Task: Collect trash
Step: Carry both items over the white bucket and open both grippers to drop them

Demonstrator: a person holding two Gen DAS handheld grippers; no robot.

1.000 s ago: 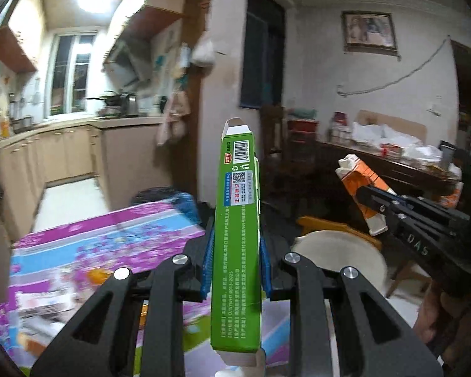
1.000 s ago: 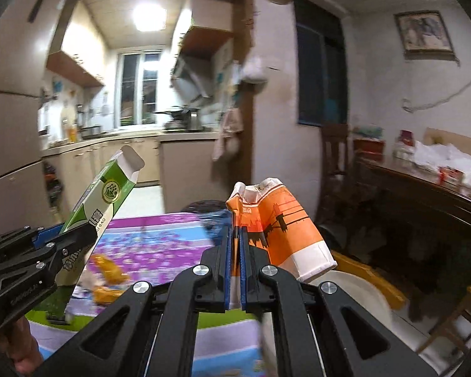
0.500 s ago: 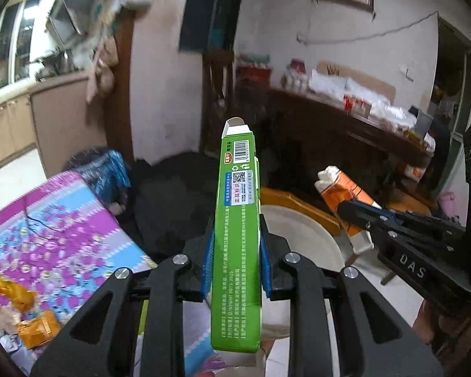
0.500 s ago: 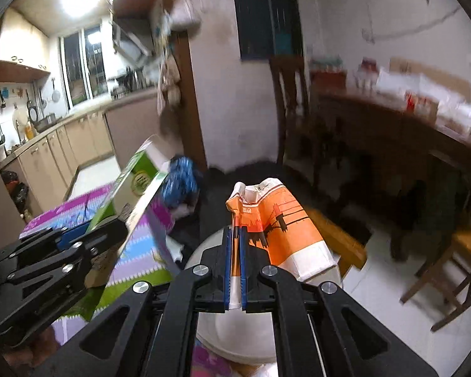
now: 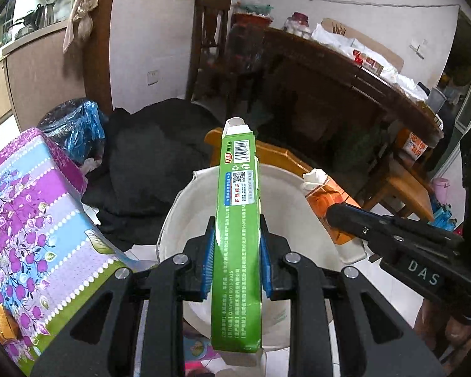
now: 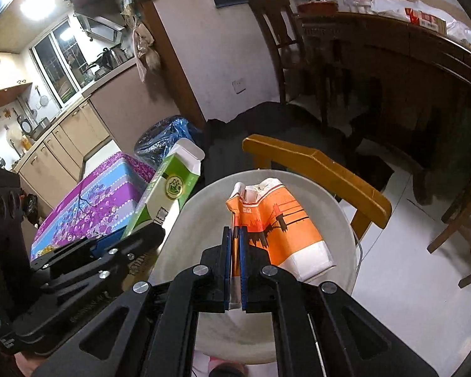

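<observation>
My left gripper [image 5: 235, 260] is shut on a tall green carton [image 5: 238, 220] and holds it upright over the rim of a white round bin [image 5: 298, 194]. My right gripper [image 6: 234, 270] is shut on a crumpled orange and white carton [image 6: 279, 220] held above the open white bin [image 6: 339, 220]. The green carton [image 6: 166, 194] and the left gripper [image 6: 110, 251] show at the left of the right wrist view. The orange carton [image 5: 326, 194] and the right gripper [image 5: 339, 216] show at the right of the left wrist view.
A table with a purple and blue floral cloth [image 5: 31, 213] stands left of the bin, with orange wrappers [image 5: 3, 323] on it. A wooden chair [image 6: 317, 163] is right behind the bin. Black cloth [image 5: 154, 157] and a blue bag [image 5: 78, 125] lie beyond. A dark sideboard [image 6: 408, 62] stands at the back right.
Both grippers have swung from the table toward the right and tilted downward, carrying their cartons. The white bin now lies directly below both cartons.
</observation>
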